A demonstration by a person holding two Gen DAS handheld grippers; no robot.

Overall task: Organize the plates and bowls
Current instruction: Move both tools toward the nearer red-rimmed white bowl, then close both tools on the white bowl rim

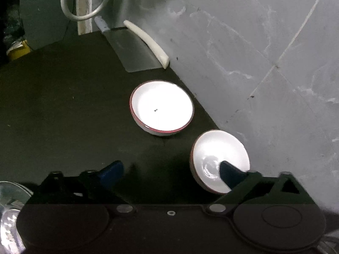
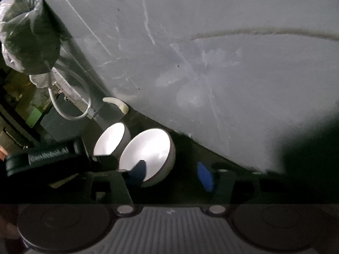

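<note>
A dark countertop runs along a grey tiled wall. Two white bowls sit near the wall: the far bowl and the near bowl. The left gripper is spread wide, one finger inside the near bowl. The right gripper is also spread, grasping nothing.

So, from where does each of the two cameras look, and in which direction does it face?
Left wrist: sits on the left gripper, looks down along its open fingers over the dark counter toward the grey wall; the near bowl lies under one finger.
Right wrist: sits on the right gripper, faces the same wall; its own open fingers and the left gripper's body show.
Shared: both bowls, far bowl, cleaver.
</note>
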